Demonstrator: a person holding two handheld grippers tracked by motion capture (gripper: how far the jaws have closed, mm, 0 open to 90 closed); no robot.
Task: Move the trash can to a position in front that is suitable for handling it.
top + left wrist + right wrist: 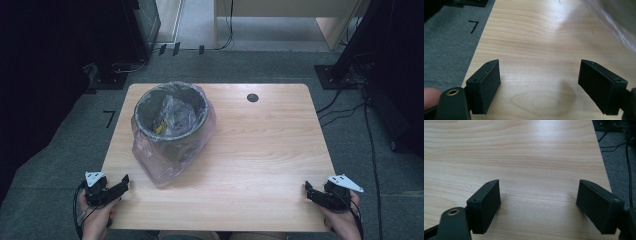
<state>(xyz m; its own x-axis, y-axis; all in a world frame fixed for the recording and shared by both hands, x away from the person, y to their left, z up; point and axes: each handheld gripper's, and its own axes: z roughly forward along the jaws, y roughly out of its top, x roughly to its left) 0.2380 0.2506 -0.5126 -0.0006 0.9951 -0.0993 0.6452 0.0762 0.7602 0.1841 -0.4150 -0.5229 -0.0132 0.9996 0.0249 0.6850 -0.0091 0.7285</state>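
Hands low at near table corners; left gripper (125, 181), right gripper (306, 187) jaws wide, empty.

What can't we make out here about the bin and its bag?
- Bin contents, high view: crumpled clear plastic and a yellow scrap, too small to identify.
- Bin's lower wall and base, high view: covered by the pinkish bag.
- Bag in the left gripper view: blurred, cut by the top right corner.

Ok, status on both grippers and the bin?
Left gripper and right gripper open, empty, at near table corners. Bin upright, pink bag liner draped outside. Path clear.
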